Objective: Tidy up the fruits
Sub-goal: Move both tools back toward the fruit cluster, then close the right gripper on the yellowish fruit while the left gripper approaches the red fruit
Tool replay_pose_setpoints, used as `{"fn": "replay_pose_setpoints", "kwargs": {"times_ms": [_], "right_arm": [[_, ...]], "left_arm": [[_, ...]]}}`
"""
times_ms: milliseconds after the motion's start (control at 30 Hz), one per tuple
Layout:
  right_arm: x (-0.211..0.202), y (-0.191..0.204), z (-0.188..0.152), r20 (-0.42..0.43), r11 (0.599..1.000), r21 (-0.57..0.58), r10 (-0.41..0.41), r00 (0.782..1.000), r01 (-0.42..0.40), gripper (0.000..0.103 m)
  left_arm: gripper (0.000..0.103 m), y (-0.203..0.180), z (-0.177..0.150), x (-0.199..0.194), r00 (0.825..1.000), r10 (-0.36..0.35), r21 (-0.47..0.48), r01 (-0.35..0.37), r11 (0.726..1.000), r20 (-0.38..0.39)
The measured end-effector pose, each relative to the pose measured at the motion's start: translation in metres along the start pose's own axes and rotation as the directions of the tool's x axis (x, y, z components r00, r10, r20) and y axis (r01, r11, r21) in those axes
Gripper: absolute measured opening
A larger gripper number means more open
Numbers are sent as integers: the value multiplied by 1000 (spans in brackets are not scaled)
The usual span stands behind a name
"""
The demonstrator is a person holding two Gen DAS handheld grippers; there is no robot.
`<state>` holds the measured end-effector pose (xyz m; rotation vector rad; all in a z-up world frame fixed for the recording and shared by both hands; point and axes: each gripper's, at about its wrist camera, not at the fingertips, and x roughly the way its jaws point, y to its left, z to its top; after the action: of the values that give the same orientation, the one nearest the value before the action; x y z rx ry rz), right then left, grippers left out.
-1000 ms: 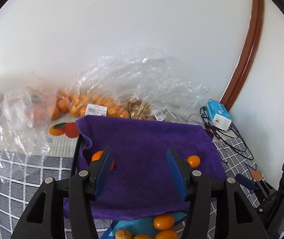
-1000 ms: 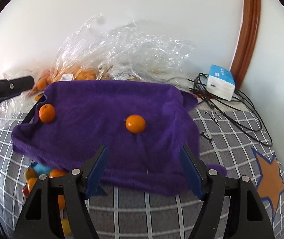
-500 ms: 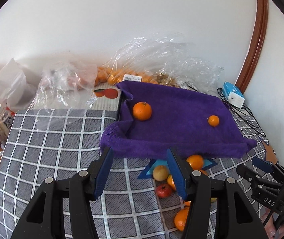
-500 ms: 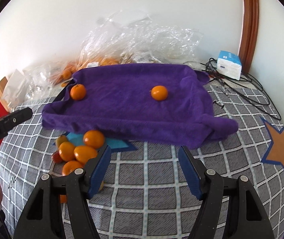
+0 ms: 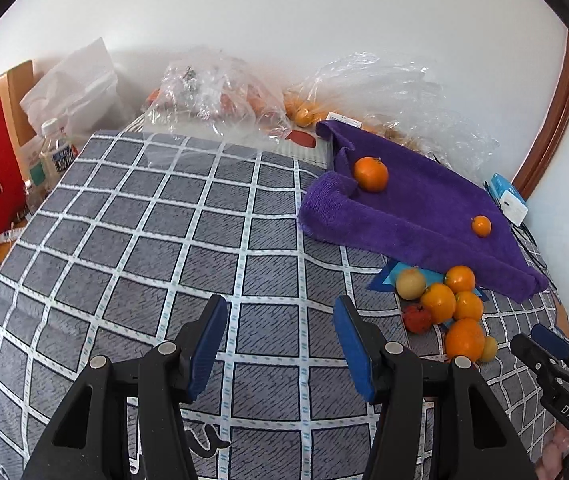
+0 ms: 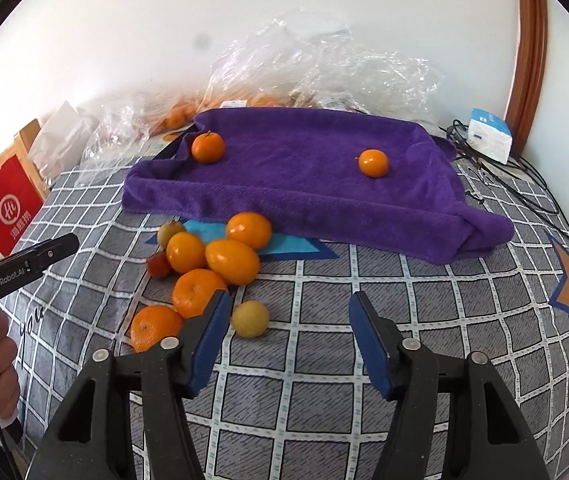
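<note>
Here both claws, left claw [image 5: 280,334] and right claw [image 6: 289,330], hang apart and empty; loose fruit [image 6: 220,264] lies just ahead-left of the right one, two oranges [image 6: 373,163] farther on the towel [image 6: 304,188], probably the sorting spot.

Fuzzy purple cloth towel [image 6: 300,184]; glossy oranges [image 6: 230,260]; crinkled clear plastic bags [image 6: 324,68].

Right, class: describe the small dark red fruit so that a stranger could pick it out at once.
Start at the purple towel spread over the checked cloth. In front of its near edge lies a heap of loose fruit, mostly orange. The red fruit sits at the heap's left edge: the only dark red one, and among the smallest.
</note>
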<state>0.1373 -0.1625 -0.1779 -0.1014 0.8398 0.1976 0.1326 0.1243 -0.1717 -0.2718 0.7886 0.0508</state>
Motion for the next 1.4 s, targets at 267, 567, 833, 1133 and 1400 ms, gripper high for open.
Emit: {"fn": "replay_pose_setpoints", "kwargs": {"times_ms": [267,567,833,1133,1400], "right_arm": [[22,13,-7,-60,999,-42,33,998,-35,51],[40,13,-11,-90,996,-66,54,994,-60,34],[32,2,-10,-32,997,-57,43,999,-45,24],[30,-52,-1,-18,999,14,-38,999,38,24],[31,-70,-8,-8,998,55,-32,999,32,24]], "left_arm": [[53,5,-12,4,1000,-18,-13,18,1000,17],[53,-3,-17,7,999,-50,36,50,998,-8],[52,-13,-18,6,994,-97,38,98,994,-46],[50,-66,-6,20,979,-174,108,186,977,-107],[41,-81,-11,39,966,-222,123,239,963,-132]]}}
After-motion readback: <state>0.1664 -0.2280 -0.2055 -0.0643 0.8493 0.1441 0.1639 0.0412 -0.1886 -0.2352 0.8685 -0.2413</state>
